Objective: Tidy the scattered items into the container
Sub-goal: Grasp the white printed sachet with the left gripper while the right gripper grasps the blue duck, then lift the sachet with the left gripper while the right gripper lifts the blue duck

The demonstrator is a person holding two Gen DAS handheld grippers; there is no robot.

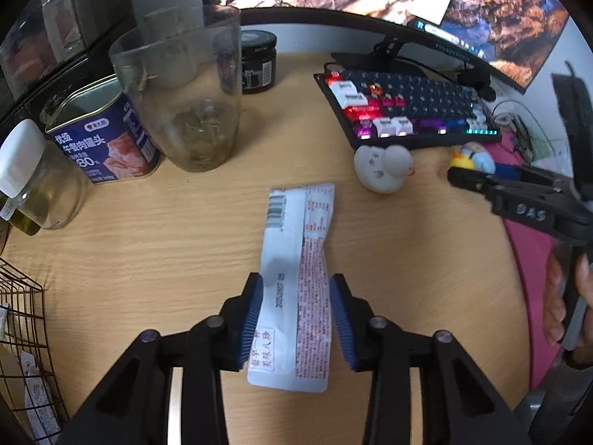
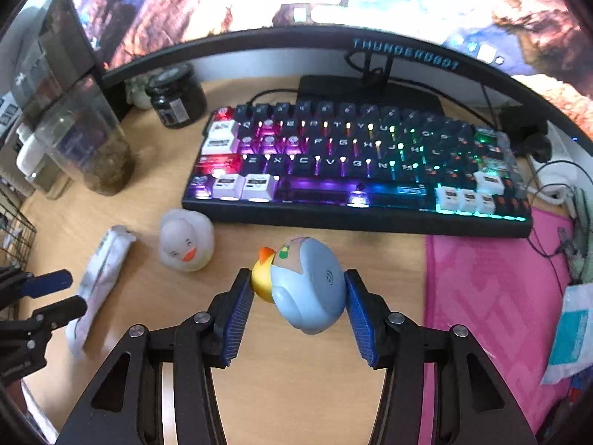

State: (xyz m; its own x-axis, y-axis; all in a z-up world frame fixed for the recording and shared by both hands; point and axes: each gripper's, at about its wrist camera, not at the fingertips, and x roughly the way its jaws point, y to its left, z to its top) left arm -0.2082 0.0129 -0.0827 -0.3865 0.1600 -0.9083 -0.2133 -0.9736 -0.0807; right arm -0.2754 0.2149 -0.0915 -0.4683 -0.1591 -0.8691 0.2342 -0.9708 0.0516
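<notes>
My left gripper (image 1: 296,296) is shut on a white snack packet with red print (image 1: 296,278), its blue pads pressing both long edges; the packet also shows in the right wrist view (image 2: 100,270). My right gripper (image 2: 300,289) is shut on a blue and yellow rubber duck (image 2: 307,285), held between both pads above the wooden desk (image 2: 296,389); the same duck shows in the left wrist view (image 1: 472,157). A white rubber duck (image 1: 383,167) sits on the desk in front of the keyboard, also seen by the right wrist camera (image 2: 185,241). A wire basket (image 1: 22,326) stands at the far left.
A lit keyboard (image 2: 355,170) and a monitor (image 2: 296,7) stand behind. A tall clear cup (image 1: 185,89), a blue meat tin (image 1: 107,137), a dark jar (image 1: 257,61) and a white-capped glass jar (image 1: 33,185) stand at the back left. A pink mat (image 2: 493,296) lies right.
</notes>
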